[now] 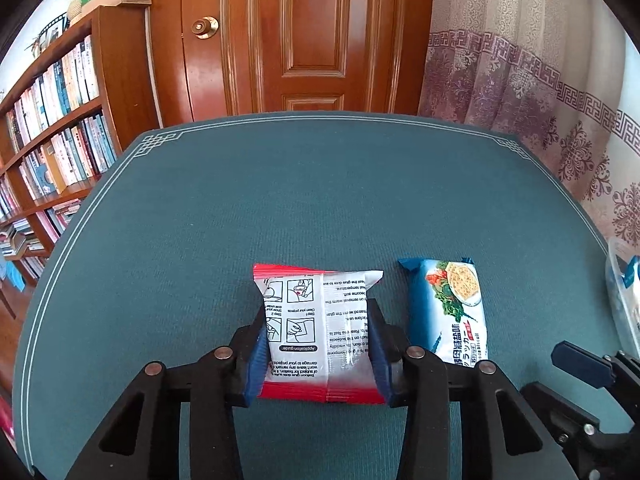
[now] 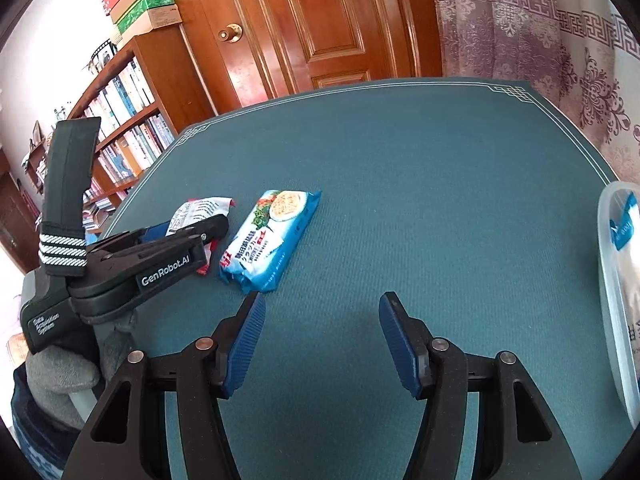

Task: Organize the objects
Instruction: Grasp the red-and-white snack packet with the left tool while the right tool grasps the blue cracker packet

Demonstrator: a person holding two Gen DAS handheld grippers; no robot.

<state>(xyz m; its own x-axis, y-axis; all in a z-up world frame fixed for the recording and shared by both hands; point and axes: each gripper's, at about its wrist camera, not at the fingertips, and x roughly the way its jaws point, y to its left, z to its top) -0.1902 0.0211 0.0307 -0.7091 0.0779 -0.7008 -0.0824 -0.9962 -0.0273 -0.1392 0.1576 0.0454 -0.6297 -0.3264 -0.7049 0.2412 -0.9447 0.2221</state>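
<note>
A red-and-white packet (image 1: 316,300) with printed instructions lies on the teal table cover (image 1: 320,200). My left gripper (image 1: 318,344) is shut on it, the blue pads pressing both of its sides. In the right wrist view the same packet (image 2: 204,206) pokes out past the left gripper (image 2: 208,228). A blue cracker packet (image 1: 452,312) lies flat just to the right of it, untouched. My right gripper (image 2: 322,304) hovers open over bare cloth, with the cracker packet (image 2: 272,236) ahead and to its left. Nothing sits between its pads.
A clear plastic container (image 2: 616,280) with something white and blue inside stands at the table's right edge. A grey-gloved hand (image 2: 60,368) holds the left gripper. Beyond the table are a wooden door (image 1: 312,32), a bookshelf (image 1: 60,120) and a curtain (image 1: 540,92).
</note>
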